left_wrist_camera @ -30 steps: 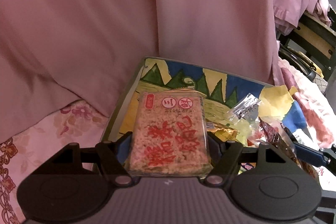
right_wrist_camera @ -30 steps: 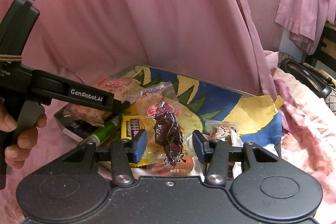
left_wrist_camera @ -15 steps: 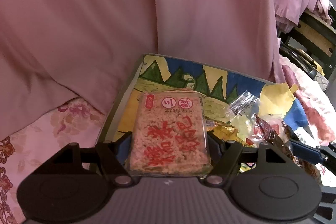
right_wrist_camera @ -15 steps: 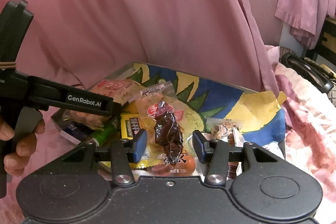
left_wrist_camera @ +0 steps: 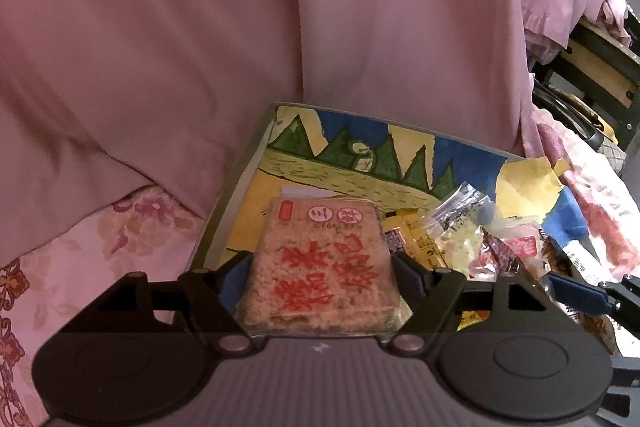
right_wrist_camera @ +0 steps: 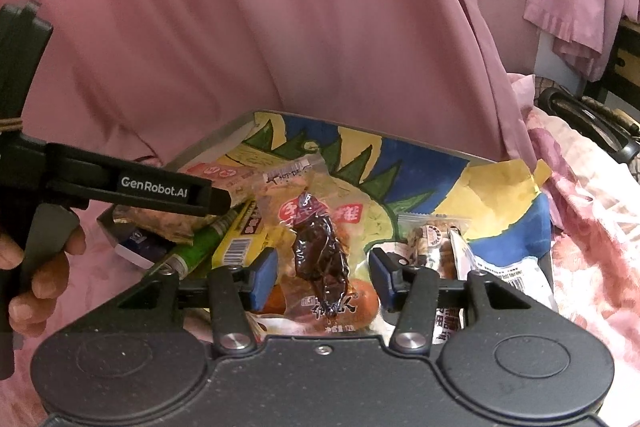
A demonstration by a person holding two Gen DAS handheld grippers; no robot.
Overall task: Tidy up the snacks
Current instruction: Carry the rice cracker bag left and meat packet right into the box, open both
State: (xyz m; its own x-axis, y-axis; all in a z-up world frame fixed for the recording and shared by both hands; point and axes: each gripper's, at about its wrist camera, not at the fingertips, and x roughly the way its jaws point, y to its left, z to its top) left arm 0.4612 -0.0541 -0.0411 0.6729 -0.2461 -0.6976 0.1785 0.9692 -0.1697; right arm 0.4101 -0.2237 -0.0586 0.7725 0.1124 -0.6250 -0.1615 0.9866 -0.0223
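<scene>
Evidently found both grippers' jaws just widened: left gripper (left_wrist_camera: 318,269) loosened around the rice-cake pack (left_wrist_camera: 324,255) lying at the tray's (left_wrist_camera: 239,179) left side, right gripper (right_wrist_camera: 322,277) apart astride the dark snack packet (right_wrist_camera: 320,247), suggesting placement completed.

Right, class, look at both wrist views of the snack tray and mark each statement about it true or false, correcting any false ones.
1. The rice cake pack bears red characters. True.
2. The tray has a plain white lining. False: the lining is a drawing in blue, yellow and green.
3. A dark snack sits in a clear wrapper. True.
4. The cloth behind the tray is green. False: it is pink.
5. A green tube lies beside a yellow packet. True.
</scene>
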